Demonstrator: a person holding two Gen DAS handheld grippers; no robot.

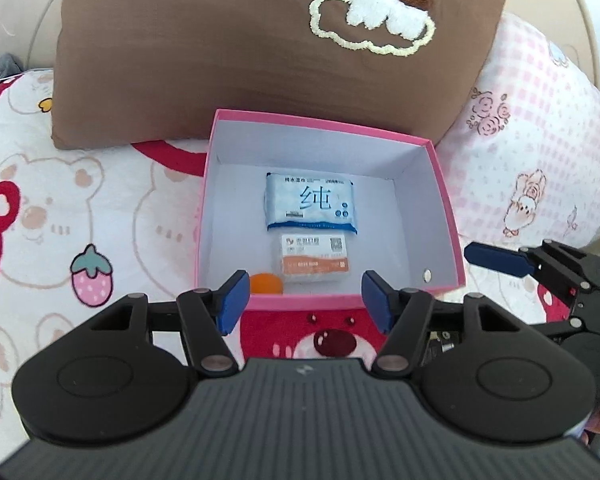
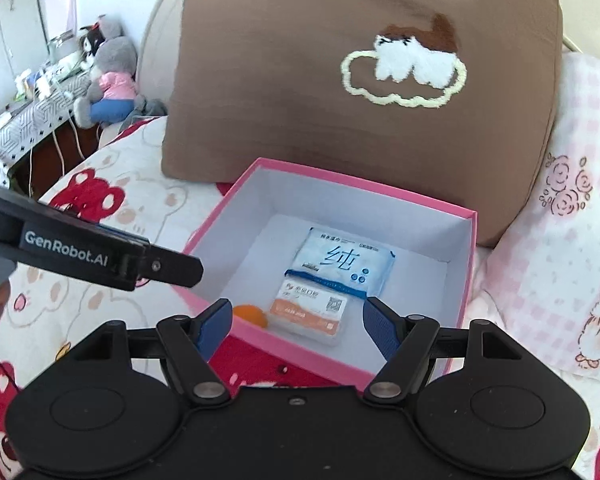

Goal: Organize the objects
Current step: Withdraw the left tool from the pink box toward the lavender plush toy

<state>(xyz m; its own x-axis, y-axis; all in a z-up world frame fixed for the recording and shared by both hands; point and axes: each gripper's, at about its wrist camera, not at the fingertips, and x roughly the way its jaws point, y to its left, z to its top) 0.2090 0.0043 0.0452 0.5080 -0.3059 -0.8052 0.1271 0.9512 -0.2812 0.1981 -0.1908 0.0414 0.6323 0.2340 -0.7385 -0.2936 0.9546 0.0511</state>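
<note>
Left wrist view: the left gripper (image 1: 304, 305), jaws apart and empty, sits at lower centre before the pink box (image 1: 446, 204), where the wipes pack (image 1: 311, 205), card case (image 1: 315, 258) and orange ball (image 1: 265, 284) lie, apparently already stowed.

Right wrist view: the right gripper (image 2: 295, 330) likewise gapes empty at lower centre, with the same box (image 2: 470, 264) mid-frame.

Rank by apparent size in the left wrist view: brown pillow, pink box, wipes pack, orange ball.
1. brown pillow
2. pink box
3. wipes pack
4. orange ball, partly hidden behind the box's near wall and a gripper finger, so its full size is unclear.
</note>
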